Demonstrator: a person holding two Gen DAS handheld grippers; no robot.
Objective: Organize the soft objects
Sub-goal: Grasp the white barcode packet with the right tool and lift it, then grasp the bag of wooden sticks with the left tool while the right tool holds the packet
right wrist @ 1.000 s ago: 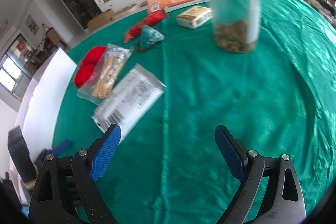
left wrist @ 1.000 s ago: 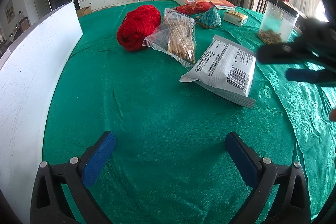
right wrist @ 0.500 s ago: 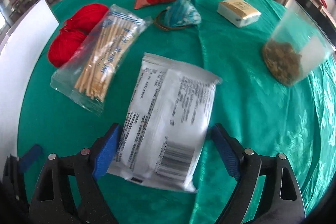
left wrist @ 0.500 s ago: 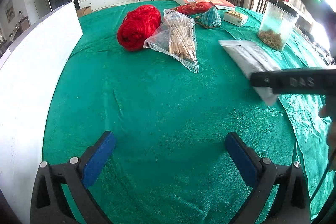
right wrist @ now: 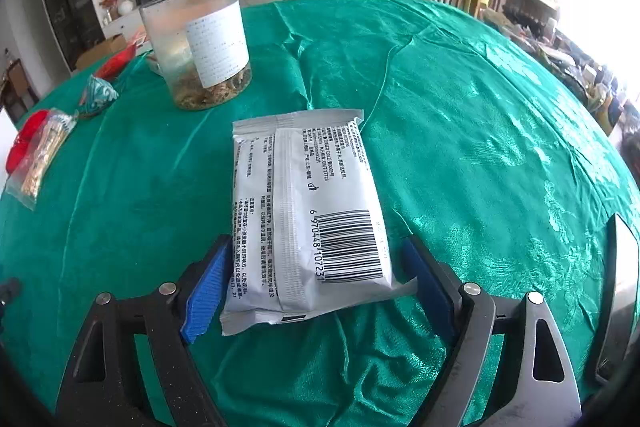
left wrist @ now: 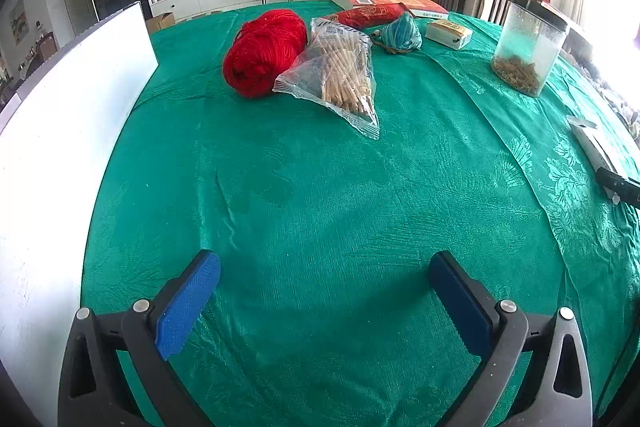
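Right wrist view: the right gripper (right wrist: 316, 279) straddles a grey-white sealed packet (right wrist: 304, 211) that lies flat on the green-clothed surface (right wrist: 460, 107). Its jaws have just been opening, with the packet between them. The left blue pad sits at the packet's edge, and whether it presses cannot be told; the right pad stands apart by a narrow gap, so the jaws read as released. The packet's near end is partly hidden behind the pads.

A clear jar (right wrist: 196, 39) with a black lid stands beyond the packet, hiding what lies behind it. At the left edge the bag of sticks (right wrist: 40, 155) and red yarn (right wrist: 24, 143) are cut off by the frame.

Left wrist view: the left gripper (left wrist: 324, 299) hovers over bare cloth, jaws wide and released, nothing between them. The red yarn ball touches the stick bag, and a teal yarn ball (left wrist: 400, 33) lies behind them. At the far right only a sliver of the packet and a dark gripper part shows.
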